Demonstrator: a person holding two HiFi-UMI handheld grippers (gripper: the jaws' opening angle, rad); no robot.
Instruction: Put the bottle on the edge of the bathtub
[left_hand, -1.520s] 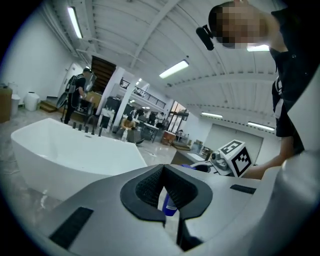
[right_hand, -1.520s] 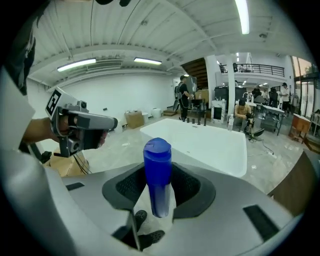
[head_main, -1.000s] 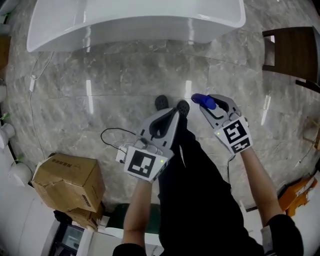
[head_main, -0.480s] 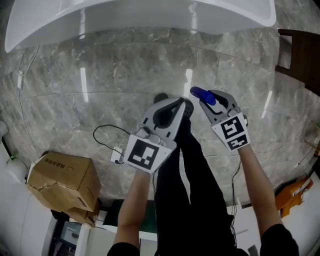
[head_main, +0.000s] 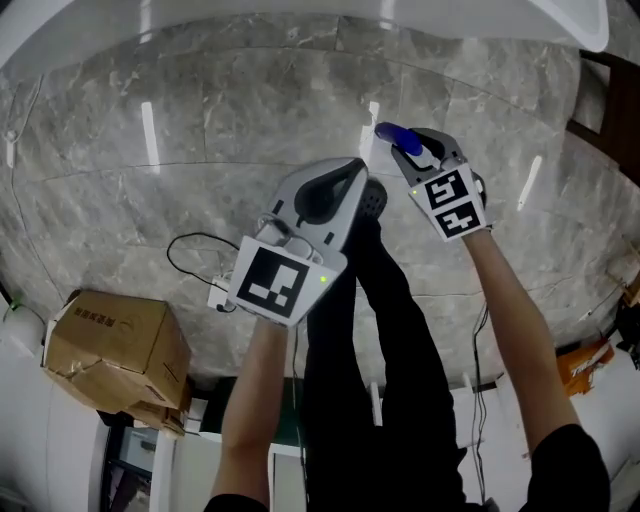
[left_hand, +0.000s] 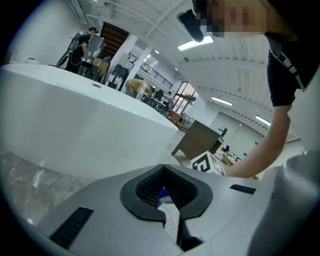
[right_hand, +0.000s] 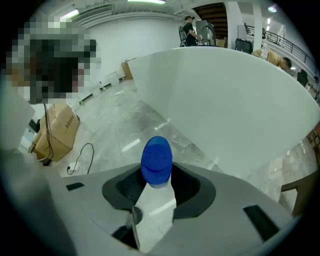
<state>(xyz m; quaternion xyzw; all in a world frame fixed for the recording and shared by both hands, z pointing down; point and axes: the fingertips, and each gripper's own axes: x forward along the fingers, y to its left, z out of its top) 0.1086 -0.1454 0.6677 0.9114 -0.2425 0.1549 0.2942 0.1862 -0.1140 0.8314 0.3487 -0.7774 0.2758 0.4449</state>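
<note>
Pinching bottle (right_hand: 156, 160) in right gripper (head_main: 415, 152), blue cap jutting forward | left gripper (left_hand: 161, 171) pressed together | bathtub (right_hand: 235, 100) ahead

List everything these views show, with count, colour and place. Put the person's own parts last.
white bathtub: one, white, on the floor ahead of the person
plastic bottle with a blue cap: one, pale body with blue cap, clamped in the right gripper
grey marble floor: one, grey and glossy, under everything
brown cardboard box: one, brown and dented, on the floor at the person's left
black cable with a white plug: one, on the floor beside the box
dark brown wooden furniture: one piece, at the right edge near the bathtub
left gripper: one, grey, jaws together, holding nothing
right gripper: one, grey, jaws closed on the bottle
forearms: two, bare, behind the grippers
black trousers: one pair, between the arms
</note>
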